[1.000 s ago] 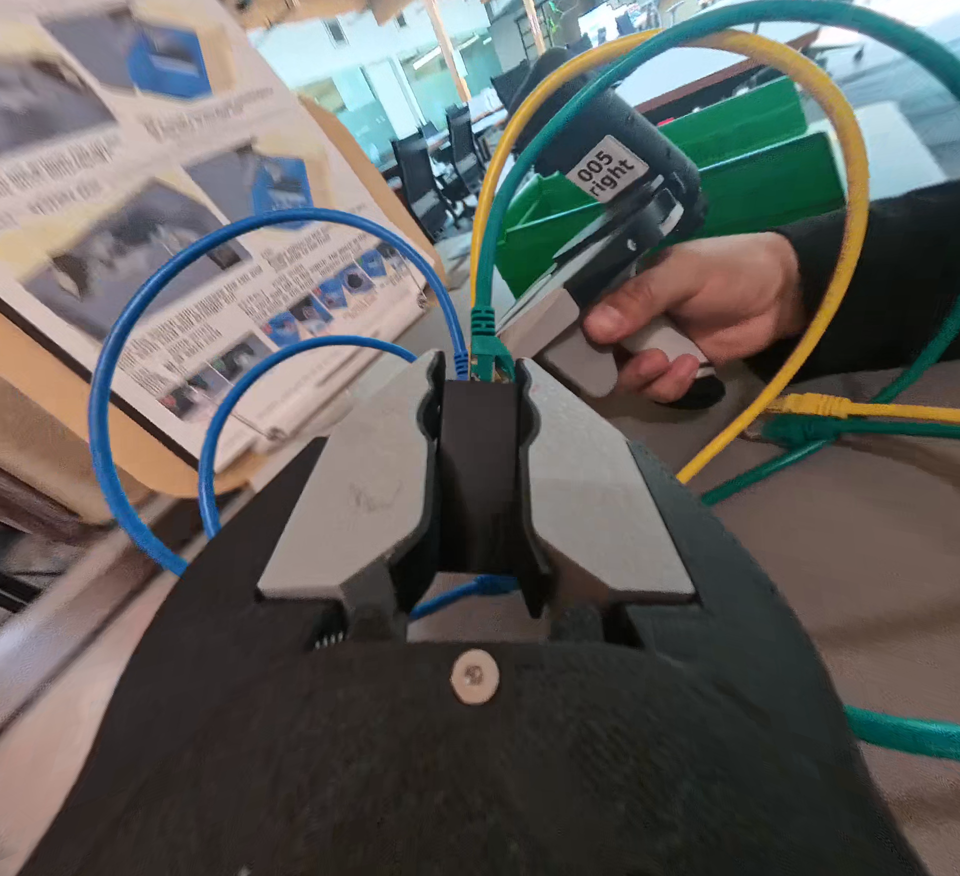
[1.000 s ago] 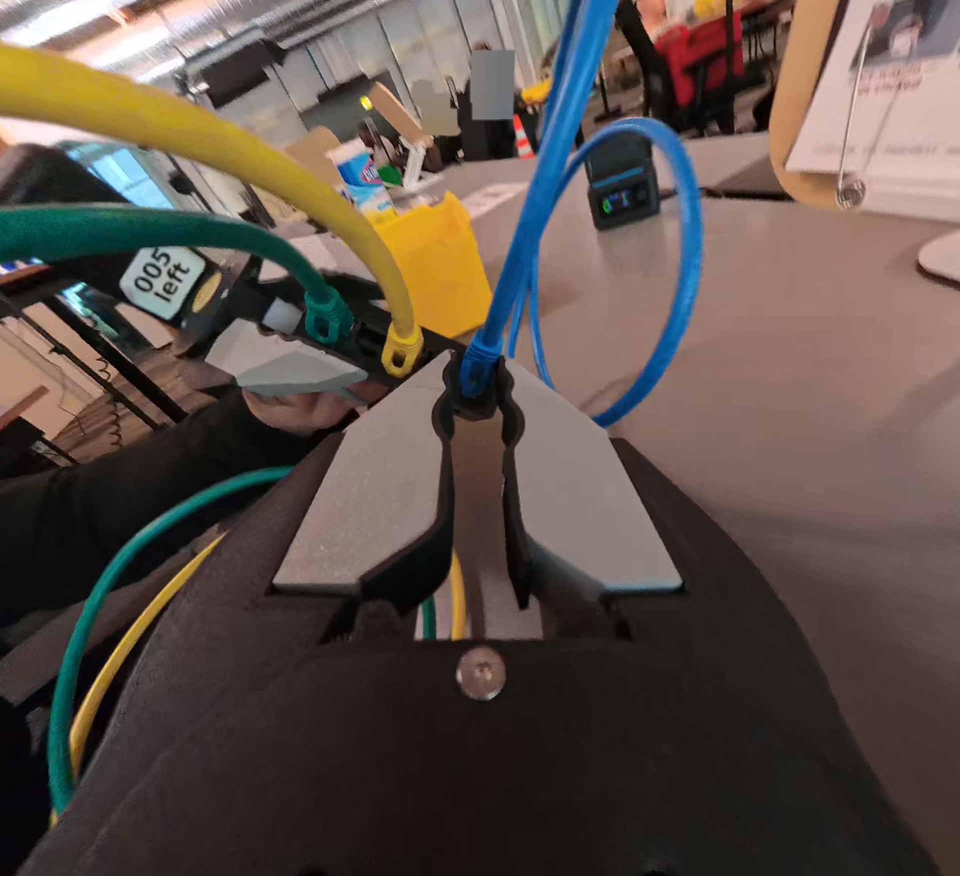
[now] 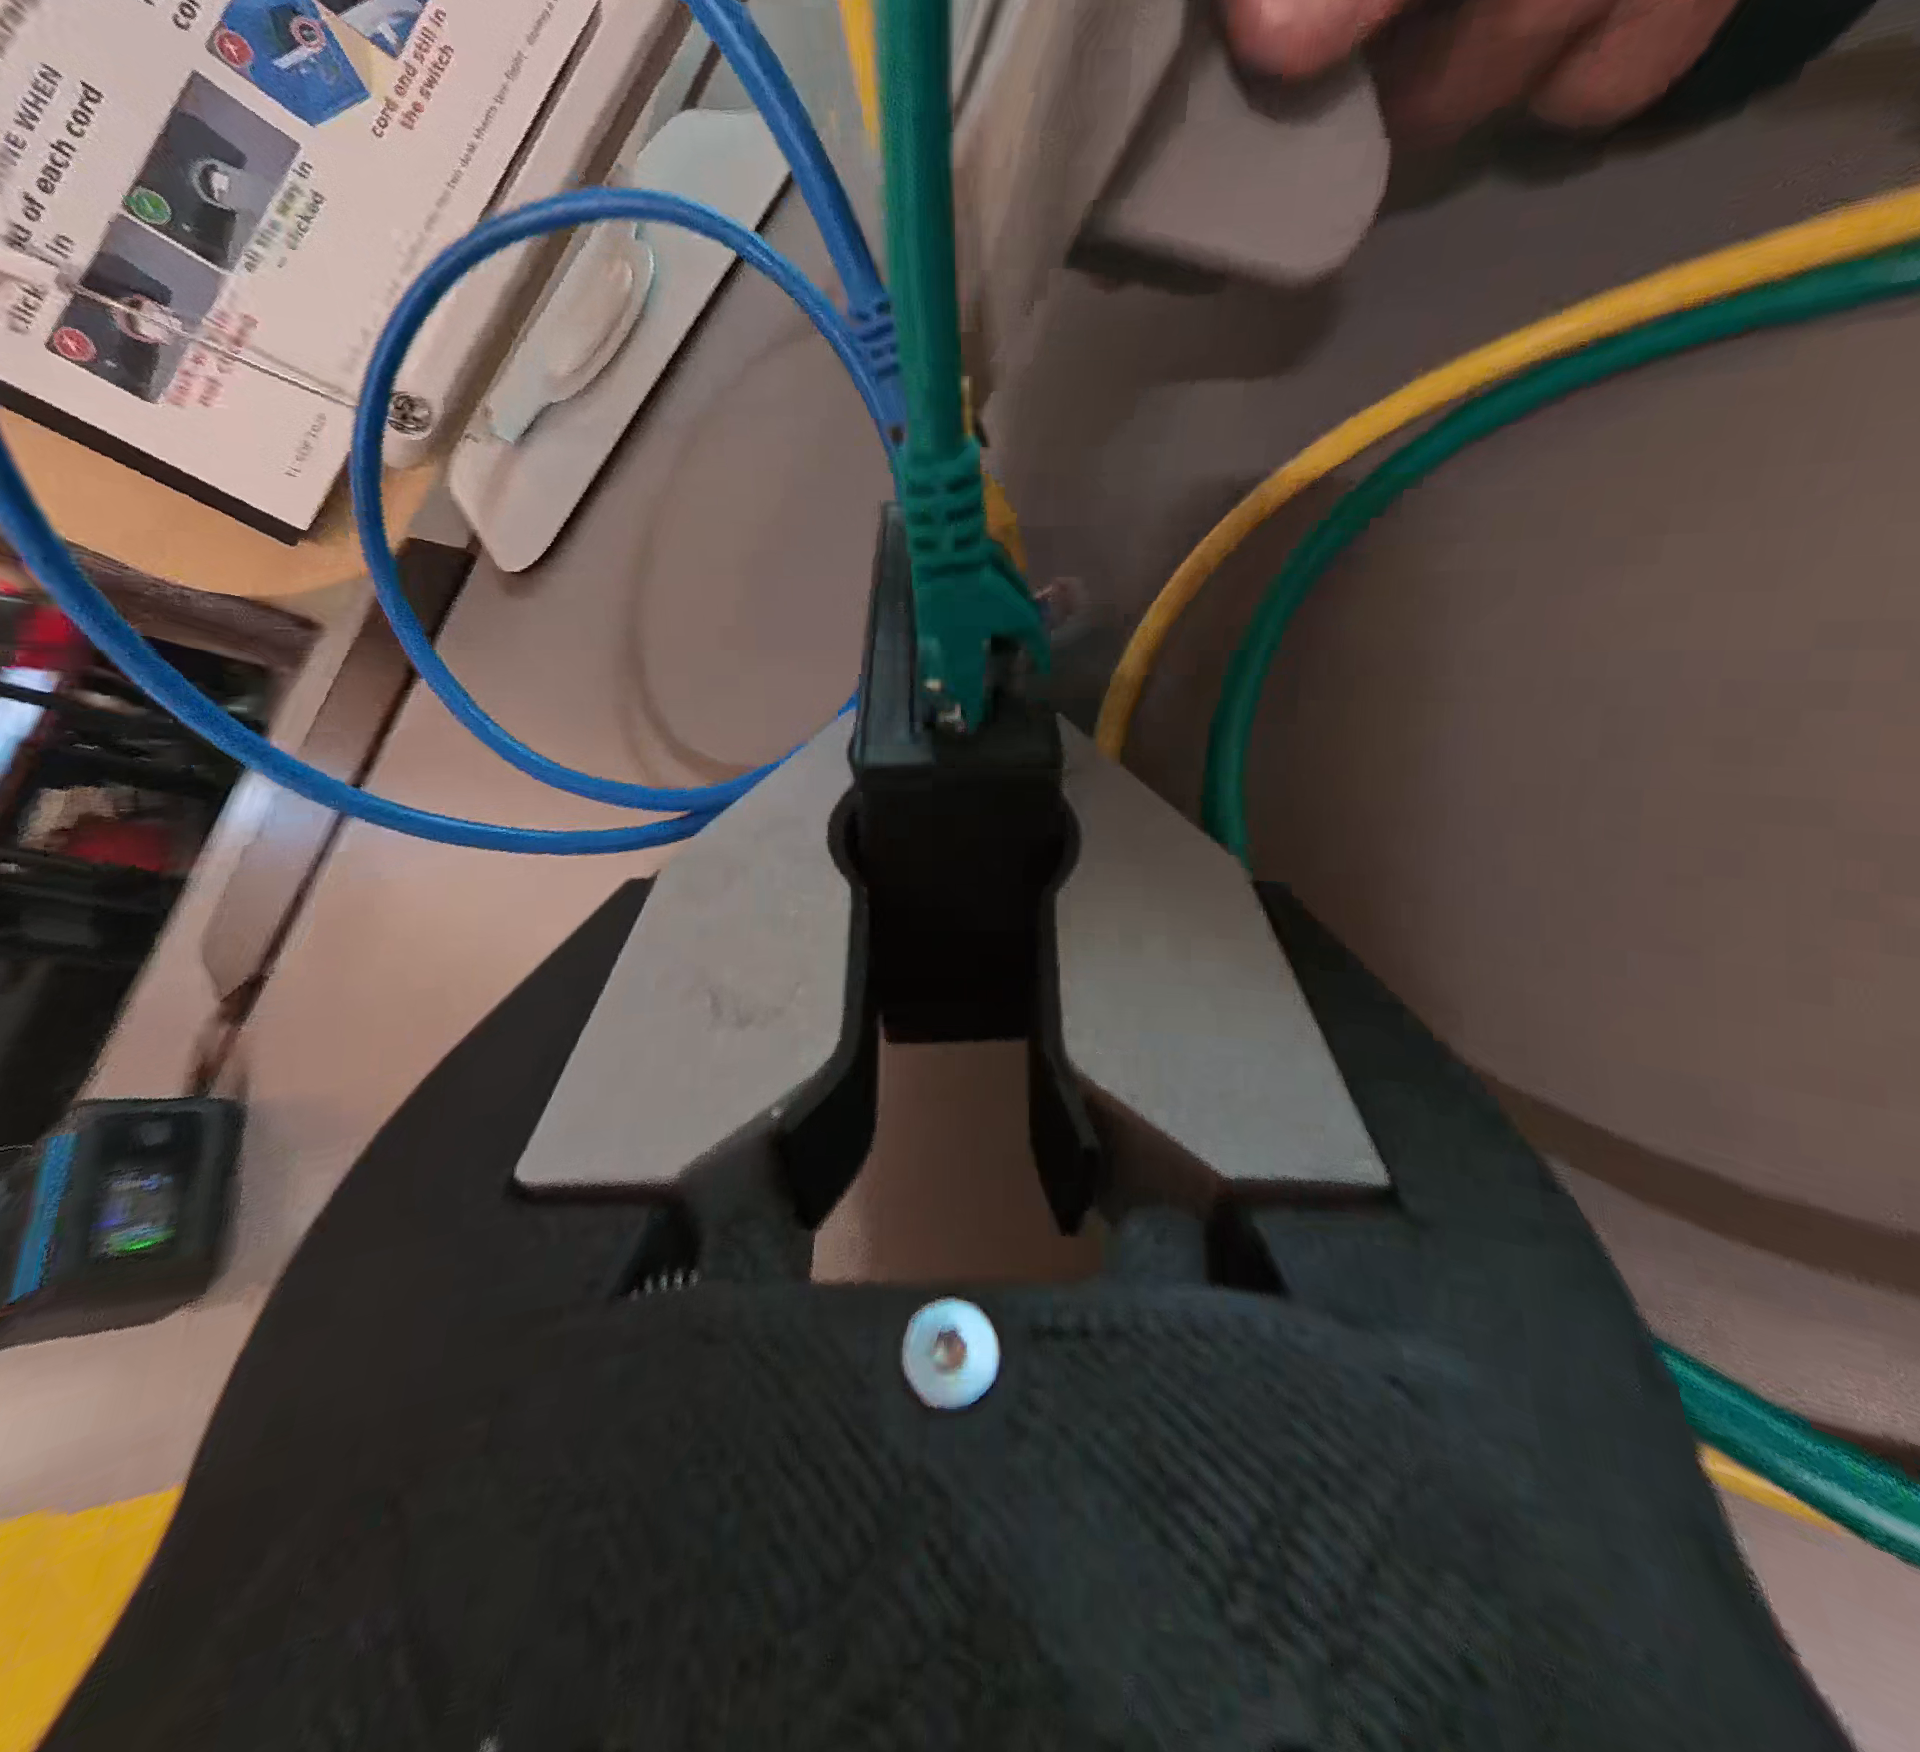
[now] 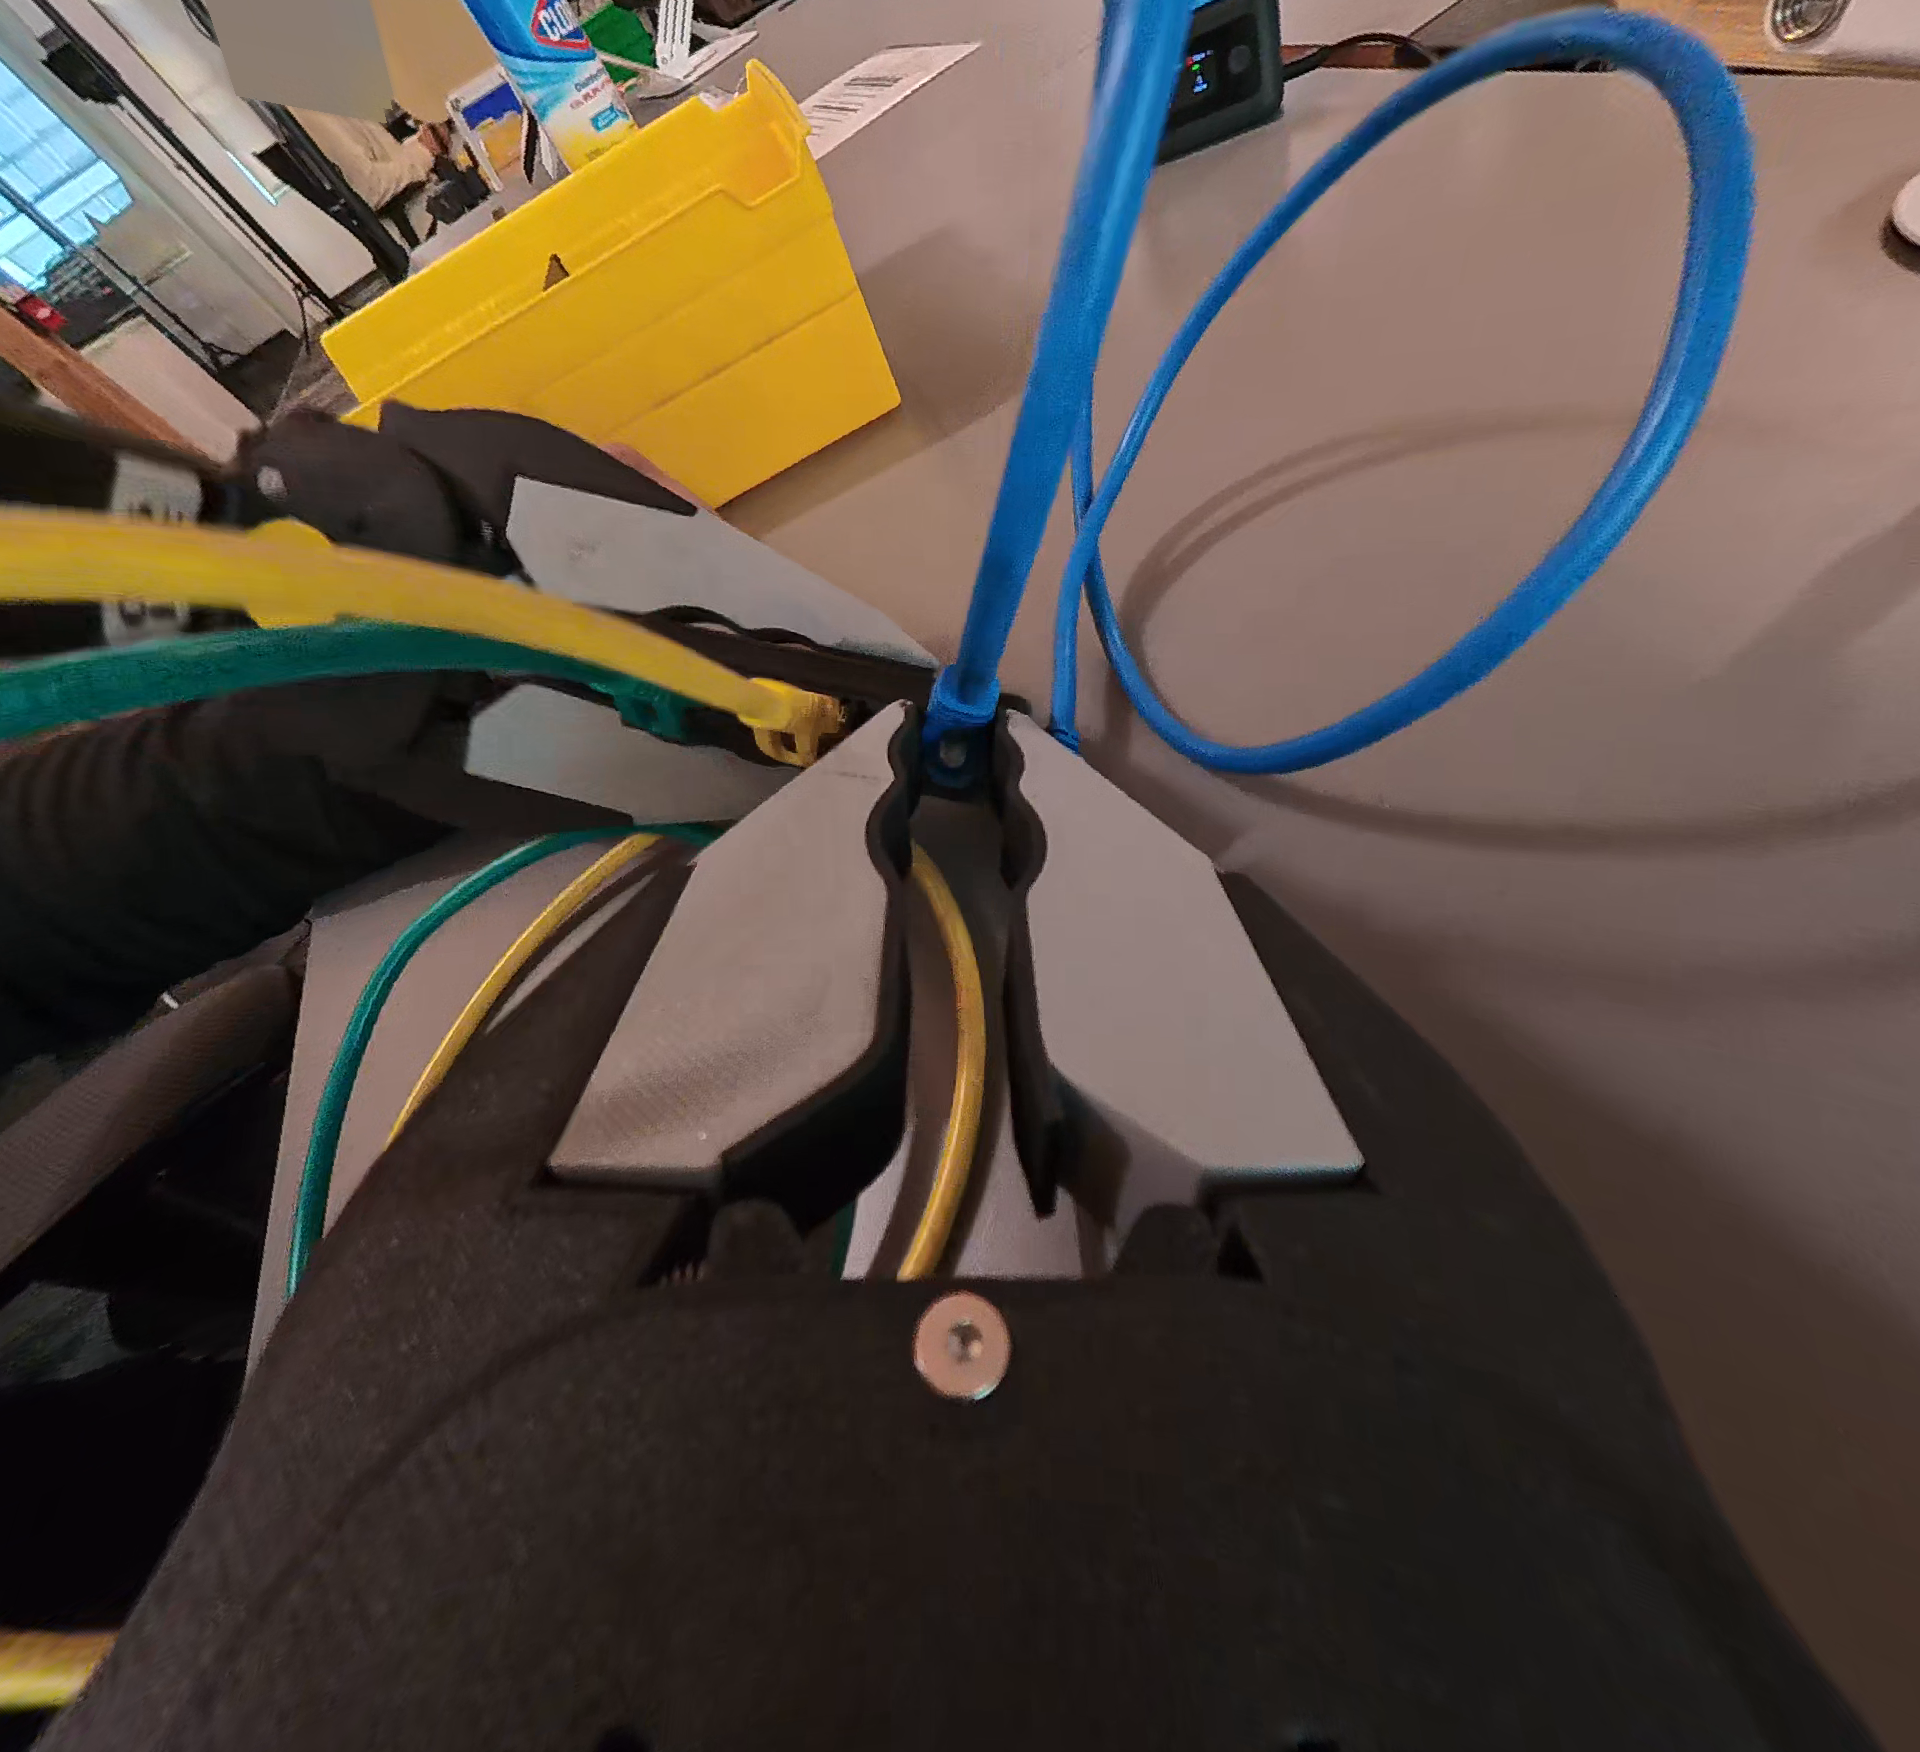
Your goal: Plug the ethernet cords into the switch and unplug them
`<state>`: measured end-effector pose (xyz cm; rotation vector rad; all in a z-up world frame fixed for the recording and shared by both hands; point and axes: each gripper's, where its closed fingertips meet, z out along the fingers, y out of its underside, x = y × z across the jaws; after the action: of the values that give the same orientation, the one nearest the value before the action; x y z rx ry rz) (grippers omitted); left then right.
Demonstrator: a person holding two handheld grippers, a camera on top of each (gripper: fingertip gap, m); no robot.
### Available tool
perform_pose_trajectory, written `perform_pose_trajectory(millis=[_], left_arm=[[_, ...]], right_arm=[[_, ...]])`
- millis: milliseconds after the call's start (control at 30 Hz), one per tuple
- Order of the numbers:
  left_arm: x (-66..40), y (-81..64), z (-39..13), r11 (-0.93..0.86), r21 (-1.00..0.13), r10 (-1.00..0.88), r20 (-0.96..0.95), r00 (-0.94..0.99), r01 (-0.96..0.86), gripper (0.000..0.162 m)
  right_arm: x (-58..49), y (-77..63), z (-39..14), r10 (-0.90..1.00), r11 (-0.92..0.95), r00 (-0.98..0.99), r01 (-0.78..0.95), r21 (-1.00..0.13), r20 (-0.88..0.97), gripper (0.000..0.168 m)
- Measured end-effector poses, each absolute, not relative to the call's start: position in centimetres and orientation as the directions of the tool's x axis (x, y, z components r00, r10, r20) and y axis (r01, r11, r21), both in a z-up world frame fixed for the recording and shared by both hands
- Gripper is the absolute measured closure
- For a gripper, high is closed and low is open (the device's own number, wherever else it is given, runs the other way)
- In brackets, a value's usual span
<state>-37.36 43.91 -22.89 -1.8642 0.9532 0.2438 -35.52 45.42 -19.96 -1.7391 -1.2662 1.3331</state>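
The left hand-held gripper clamps the switch; the right hand-held gripper pinches the blue plug. Green cord and yellow cord remain plugged in.

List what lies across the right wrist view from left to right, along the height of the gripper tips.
Green cord → yellow cord's plug → right gripper shut on the blue cord's plug → blue cord loop standing over the grey table.
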Motion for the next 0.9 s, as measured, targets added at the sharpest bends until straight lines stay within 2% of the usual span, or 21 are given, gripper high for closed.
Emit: perform_pose_trajectory(millis=[100, 167, 233, 367, 533, 667, 900], left_arm=[[-36.3, 42.9, -22.6, -0.316, -0.786, -0.579, -0.284, 0.765, -0.531, 0.136], [-35.9, 42.4, -22.3, -0.418, -0.814, -0.584, -0.099, 0.806, -0.403, 0.135], [-35.8, 42.6, -21.2, -0.412, -0.853, -0.564, -0.037, 0.825, -0.32, 0.136], [-35.1, 43.4, -20.6, -0.321, -0.858, -0.572, -0.162, 0.804, -0.401, 0.136], [-35.0, 43.4, -20.5, -0.116, -0.863, -0.567, -0.348, 0.746, -0.491, 0.136], [-36.1, 43.1, -21.5, -0.08, -0.774, -0.527, -0.502, 0.686, -0.628, 0.133], [-36.4, 43.8, -21.1, -0.154, -0.85, -0.572, -0.339, 0.747, -0.503, 0.134]], right_arm=[[-35.1, 44.8, -19.7, 0.928, -0.351, 0.002, 0.344, -0.871, -0.373, 0.158], [-35.1, 44.5, -19.8, 0.933, -0.332, -0.007, 0.365, -0.87, -0.359, 0.157], [-35.3, 44.4, -20.4, 0.939, -0.316, -0.001, 0.394, -0.863, -0.344, 0.156], [-35.2, 44.5, -21.4, 0.925, -0.35, 0.014, 0.427, -0.834, -0.381, 0.158], [-35.1, 44.9, -21.1, 0.897, -0.409, 0.013, 0.398, -0.821, -0.441, 0.158], [-35.1, 44.9, -22.3, 0.904, -0.397, 0.048, 0.459, -0.795, -0.424, 0.158], [-35.5, 44.2, -21.8, 0.918, -0.364, 0.018, 0.439, -0.821, -0.397, 0.158]])
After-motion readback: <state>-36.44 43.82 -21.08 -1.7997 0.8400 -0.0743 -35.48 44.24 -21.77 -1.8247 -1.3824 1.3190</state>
